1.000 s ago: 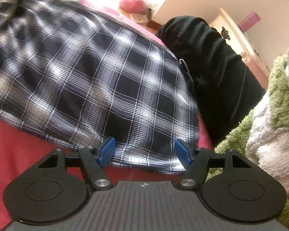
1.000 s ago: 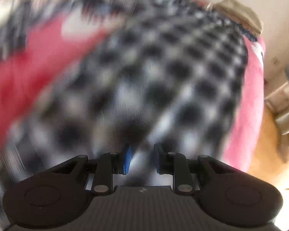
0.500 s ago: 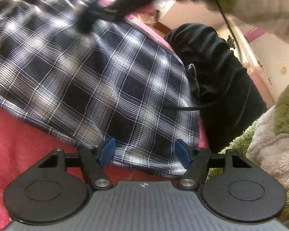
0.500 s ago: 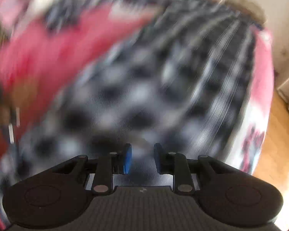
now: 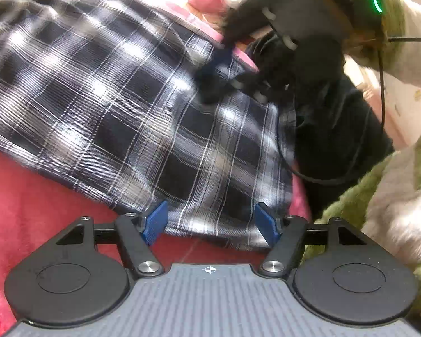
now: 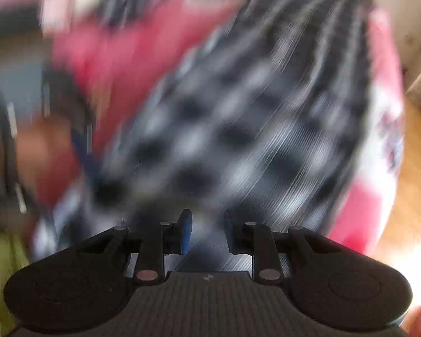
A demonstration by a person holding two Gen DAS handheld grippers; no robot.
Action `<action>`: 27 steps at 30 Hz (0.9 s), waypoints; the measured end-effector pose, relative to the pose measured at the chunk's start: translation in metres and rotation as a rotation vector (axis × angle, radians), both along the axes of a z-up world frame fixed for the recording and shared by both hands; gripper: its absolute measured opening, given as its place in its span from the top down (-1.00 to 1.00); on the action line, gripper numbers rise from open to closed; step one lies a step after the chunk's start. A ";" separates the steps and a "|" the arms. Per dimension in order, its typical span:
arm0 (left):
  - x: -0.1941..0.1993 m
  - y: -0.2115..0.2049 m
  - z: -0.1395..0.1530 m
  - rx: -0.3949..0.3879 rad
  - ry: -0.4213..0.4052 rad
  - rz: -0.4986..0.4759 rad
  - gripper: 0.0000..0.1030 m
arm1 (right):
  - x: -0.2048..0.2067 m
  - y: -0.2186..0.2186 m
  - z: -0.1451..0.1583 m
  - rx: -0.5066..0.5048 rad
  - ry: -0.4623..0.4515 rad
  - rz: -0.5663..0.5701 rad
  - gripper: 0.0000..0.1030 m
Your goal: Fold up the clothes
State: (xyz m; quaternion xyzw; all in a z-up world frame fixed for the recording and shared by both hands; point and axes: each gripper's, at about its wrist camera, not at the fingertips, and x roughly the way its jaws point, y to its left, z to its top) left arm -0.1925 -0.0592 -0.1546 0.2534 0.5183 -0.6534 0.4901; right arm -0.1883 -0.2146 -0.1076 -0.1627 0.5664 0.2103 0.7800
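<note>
Over the plaid shirt [image 5: 143, 118], left claw [image 5: 210, 223] gapes; right claw [image 6: 206, 231] pinches it.

Light: soft daylight, fairly bright in both views.
Glare: washed-out white patch at the left wrist view's top edge; blown-out orange wooden floor [image 6: 415, 196] at the right view's edge.
Blur: right wrist view heavily streaked, the navy-and-white plaid cloth [image 6: 238, 129] smeared diagonally; left view mostly sharp, blurred only at upper right.
Distortion: fisheye bending, dark corners.
</note>
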 end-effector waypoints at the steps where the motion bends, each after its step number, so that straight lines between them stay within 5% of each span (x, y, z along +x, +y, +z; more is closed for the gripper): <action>1: -0.001 0.001 0.001 0.002 -0.016 -0.006 -0.33 | -0.018 -0.001 -0.002 -0.015 -0.012 0.002 0.47; 5: -0.004 -0.003 0.002 0.030 -0.063 -0.026 -0.33 | -0.048 -0.005 0.005 -0.085 0.078 -0.040 0.47; 8: -0.016 -0.008 0.006 0.049 -0.176 -0.068 -0.33 | -0.066 -0.008 0.013 -0.139 0.161 -0.077 0.48; 12: -0.030 -0.013 0.012 0.076 -0.341 -0.111 -0.33 | -0.052 -0.009 0.038 -0.024 0.001 -0.219 0.48; 17: -0.015 -0.009 0.024 0.144 -0.490 0.017 -0.32 | -0.087 -0.010 0.001 -0.071 0.120 -0.207 0.48; 19: -0.006 -0.005 0.035 0.141 -0.533 0.114 -0.32 | -0.096 -0.014 0.016 -0.047 0.146 -0.223 0.49; 23: 0.008 0.001 0.050 0.185 -0.649 0.273 -0.32 | -0.081 -0.001 0.056 0.067 -0.098 -0.212 0.48; 27: 0.013 0.009 0.063 0.238 -0.758 0.381 -0.32 | -0.071 0.048 0.029 0.109 -0.180 -0.062 0.49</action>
